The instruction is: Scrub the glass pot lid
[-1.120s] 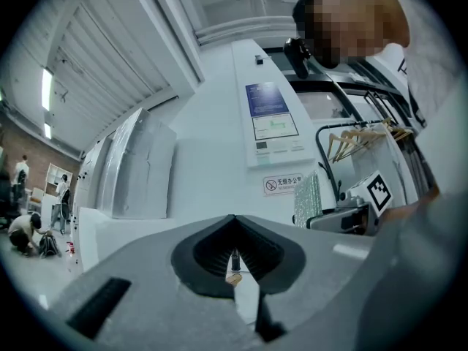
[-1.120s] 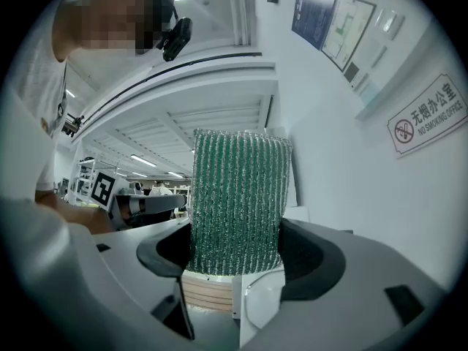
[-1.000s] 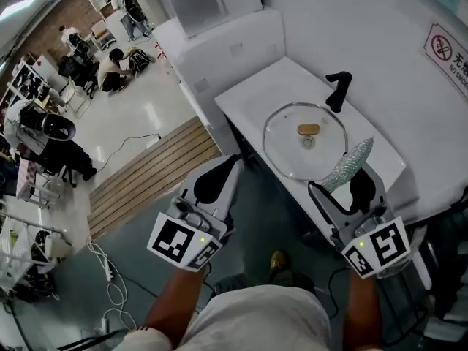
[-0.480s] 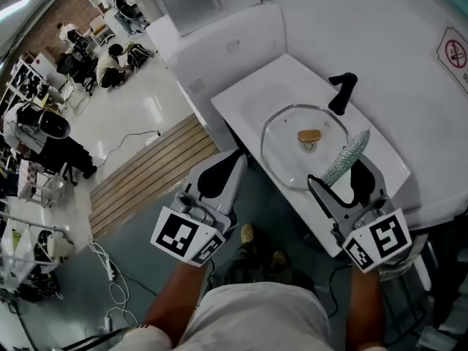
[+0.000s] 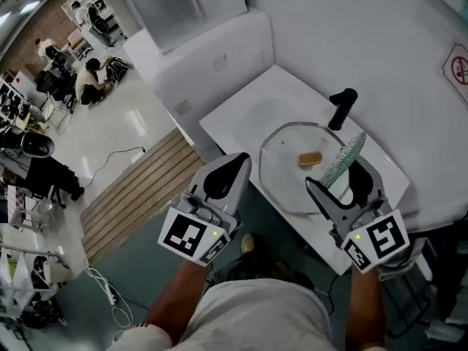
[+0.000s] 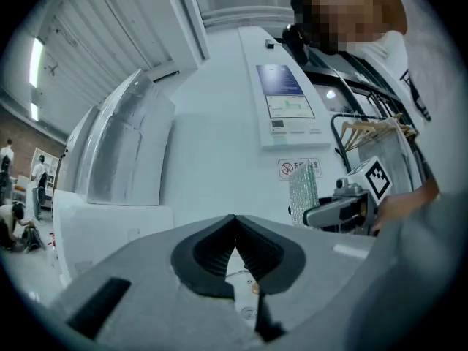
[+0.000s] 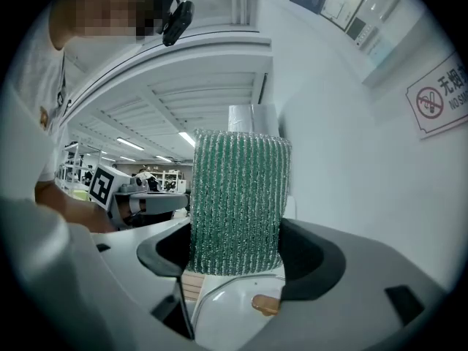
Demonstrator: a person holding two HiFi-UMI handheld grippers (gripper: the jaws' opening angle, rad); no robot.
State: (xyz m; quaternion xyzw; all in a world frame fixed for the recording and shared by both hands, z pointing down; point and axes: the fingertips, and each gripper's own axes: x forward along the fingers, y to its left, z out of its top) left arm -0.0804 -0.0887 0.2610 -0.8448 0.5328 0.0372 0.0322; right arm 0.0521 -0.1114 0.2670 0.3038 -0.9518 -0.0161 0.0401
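The round glass pot lid [image 5: 287, 172] lies flat on the white counter [image 5: 238, 117], with a wooden knob [image 5: 310, 159] at its centre. My right gripper [image 5: 338, 179] is shut on a green and silver scrub sponge [image 5: 344, 159], which stands upright over the lid's near right part. In the right gripper view the sponge [image 7: 238, 199] fills the gap between the jaws, with the knob [image 7: 267, 304] below it. My left gripper [image 5: 235, 164] is shut and empty, hovering off the counter's near left edge. In the left gripper view its jaws meet in a closed seam [image 6: 234, 229].
A black tap-like post [image 5: 342, 107] stands on the counter behind the lid. A white wall with a no-smoking sign [image 5: 457, 63] rises at the right, and a white cabinet [image 5: 212, 50] behind. A slatted wooden platform [image 5: 139, 189] lies on the floor at left. People sit far off.
Both grippers have come closer to the lid. The sponge now stands over the lid's near right part, and the left gripper's tip has neared the counter edge.
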